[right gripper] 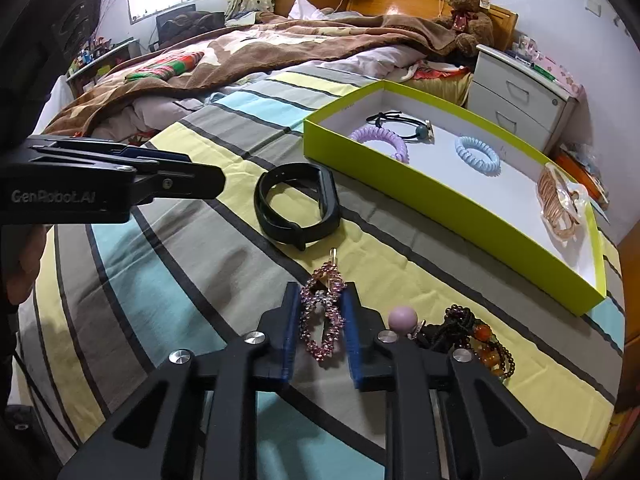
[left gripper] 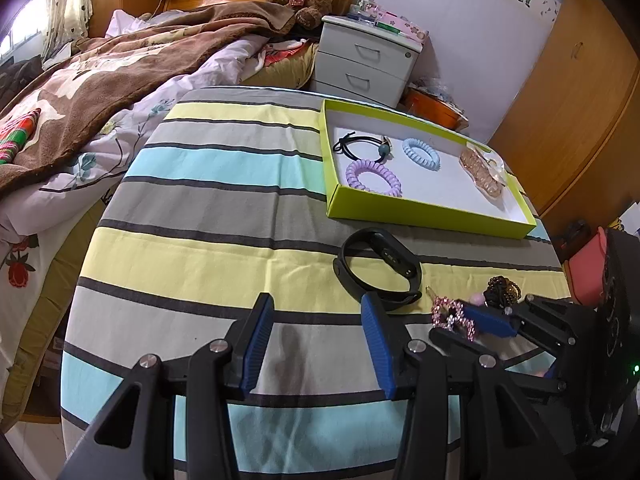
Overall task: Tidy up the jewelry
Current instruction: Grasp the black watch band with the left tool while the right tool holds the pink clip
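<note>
Jewelry lay partly sorted on a striped tablecloth [right gripper: 168, 264]. Nearest the right gripper [right gripper: 320, 300], a pink rhinestone hair clip [right gripper: 323, 312] sat between the blue finger pads [right gripper: 289, 328]; both pads stood just beside its sides, but whether they actually pressed it could not be told. Immediately right of that gripper lay a beaded bracelet cluster [right gripper: 484, 344] with a pale pink ball [right gripper: 403, 317], touching or nearly touching the right finger link. The left gripper [left gripper: 318, 312] hovered over bare cloth, jaws spread wide and holding nothing; its right finger tip overlapped the near edge of a black fitness band [left gripper: 378, 270] in the left wrist view. This band lay on the yellow stripe, between the clip and the box, directly on the line to the box.

Farther off stood a lime-green box [right gripper: 440, 200] with white floor. Inside: a purple coil hair tie [right gripper: 382, 140], a black elastic tie with a teal bead [right gripper: 400, 123], a blue coil hair tie [right gripper: 478, 155], and a tan hair claw [right gripper: 558, 208] at the far right end.

Beyond the table: a bed with a brown blanket [right gripper: 256, 52], a teddy bear [right gripper: 470, 16], and a white nightstand [right gripper: 520, 96].
</note>
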`<state>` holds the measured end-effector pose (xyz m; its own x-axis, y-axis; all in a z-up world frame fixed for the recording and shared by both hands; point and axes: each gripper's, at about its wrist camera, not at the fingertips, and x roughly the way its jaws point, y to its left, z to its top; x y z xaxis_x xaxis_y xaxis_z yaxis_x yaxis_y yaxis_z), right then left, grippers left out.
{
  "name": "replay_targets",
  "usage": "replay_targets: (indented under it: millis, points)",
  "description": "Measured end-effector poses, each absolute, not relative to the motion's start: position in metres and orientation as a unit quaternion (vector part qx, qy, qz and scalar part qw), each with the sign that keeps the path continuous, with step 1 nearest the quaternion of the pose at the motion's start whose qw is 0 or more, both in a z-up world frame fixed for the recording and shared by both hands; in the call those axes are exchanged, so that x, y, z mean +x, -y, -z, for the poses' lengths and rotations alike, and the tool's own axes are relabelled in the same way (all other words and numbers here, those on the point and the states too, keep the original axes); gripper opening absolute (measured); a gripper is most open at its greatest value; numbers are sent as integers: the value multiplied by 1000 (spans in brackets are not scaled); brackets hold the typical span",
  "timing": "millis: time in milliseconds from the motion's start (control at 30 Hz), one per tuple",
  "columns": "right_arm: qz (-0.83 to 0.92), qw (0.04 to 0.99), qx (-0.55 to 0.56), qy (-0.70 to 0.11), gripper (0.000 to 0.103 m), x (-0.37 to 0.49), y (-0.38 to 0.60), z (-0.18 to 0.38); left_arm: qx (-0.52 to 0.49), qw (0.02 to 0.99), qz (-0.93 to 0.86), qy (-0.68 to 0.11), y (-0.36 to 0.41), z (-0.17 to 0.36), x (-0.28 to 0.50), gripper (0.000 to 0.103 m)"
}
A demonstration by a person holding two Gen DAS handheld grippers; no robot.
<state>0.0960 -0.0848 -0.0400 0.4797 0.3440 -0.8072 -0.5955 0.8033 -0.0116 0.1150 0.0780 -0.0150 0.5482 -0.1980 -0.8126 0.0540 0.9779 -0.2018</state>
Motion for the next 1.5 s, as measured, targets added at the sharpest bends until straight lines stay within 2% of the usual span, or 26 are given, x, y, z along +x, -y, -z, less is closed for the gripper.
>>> replay_targets:
  millis: [367,967,1333,1500]
  points:
    - [-278,858,-91,-422,21,94,105,30,-63,875,80,-473,-66,15,118,47]
    - [-254,881,-14,-398,21,84,151,2,30,873,128,-470,-3,19,134,47]
    - [-250,887,-1,-388,21,81,163,-2,51,865,111,-487,19,31,148,47]
    - [-252,887,4,-388,21,82,162,-1,19,867,99,-487,14,34,156,47]
